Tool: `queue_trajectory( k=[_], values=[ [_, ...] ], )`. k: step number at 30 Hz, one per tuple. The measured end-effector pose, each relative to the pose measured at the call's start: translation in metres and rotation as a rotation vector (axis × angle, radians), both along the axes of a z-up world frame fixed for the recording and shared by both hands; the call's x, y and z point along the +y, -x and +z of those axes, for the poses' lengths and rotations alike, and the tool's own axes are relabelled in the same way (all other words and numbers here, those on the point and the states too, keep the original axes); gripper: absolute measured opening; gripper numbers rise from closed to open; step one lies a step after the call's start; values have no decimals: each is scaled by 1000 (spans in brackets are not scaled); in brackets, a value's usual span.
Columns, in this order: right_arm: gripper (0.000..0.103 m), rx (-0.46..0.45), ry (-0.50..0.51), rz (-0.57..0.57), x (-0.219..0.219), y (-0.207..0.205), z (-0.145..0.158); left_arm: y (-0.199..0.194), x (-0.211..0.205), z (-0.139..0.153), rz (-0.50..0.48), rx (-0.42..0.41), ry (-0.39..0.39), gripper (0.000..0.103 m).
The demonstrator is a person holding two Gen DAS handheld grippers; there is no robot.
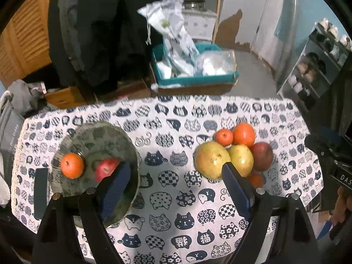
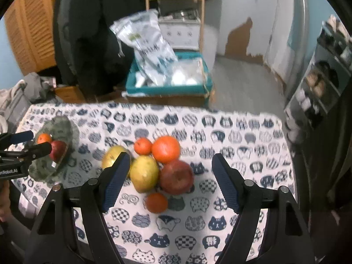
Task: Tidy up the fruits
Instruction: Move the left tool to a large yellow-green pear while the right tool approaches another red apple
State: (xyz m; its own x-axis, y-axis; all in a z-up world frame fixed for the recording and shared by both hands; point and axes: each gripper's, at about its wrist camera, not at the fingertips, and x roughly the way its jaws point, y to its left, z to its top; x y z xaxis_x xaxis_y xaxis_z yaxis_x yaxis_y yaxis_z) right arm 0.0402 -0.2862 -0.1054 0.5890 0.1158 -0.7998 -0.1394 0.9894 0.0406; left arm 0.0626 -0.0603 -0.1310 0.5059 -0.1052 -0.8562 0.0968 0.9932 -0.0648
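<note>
Cat-print tablecloth (image 1: pixel 176 198) carries glass bowl (image 1: pixel 72 189) and loose fruits (image 2: pixel 162 167).

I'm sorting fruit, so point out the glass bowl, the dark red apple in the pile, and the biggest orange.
glass bowl (image 1: pixel 72 136), left wrist view, far rim.
dark red apple (image 2: pixel 177 177), right wrist view, top.
biggest orange (image 2: pixel 166 149), right wrist view, middle.

Red apple (image 1: pixel 105 169) in glass bowl (image 1: pixel 72 136) half hidden behind left tool's pad; shoe rack (image 2: pixel 325 70) blurred.
</note>
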Motion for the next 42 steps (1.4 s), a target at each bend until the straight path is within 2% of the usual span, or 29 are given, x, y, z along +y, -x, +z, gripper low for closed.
queue_trajectory(
  k=[13,19,27,42],
  values=[
    [78,141,22,-22,-13,-12,-55,-29,-42,-60,-60,127,-26,87],
    [78,182,25,-29,-18,-18,-78,-45,-53,-82,-73,156,-29,87],
    [78,239,12,-57,-28,-25,-101,-59,-62,-107,-93,220,12,87],
    [78,261,4,-66,-33,-28,-113,-80,-70,-131,-89,273,128,85]
  ],
)
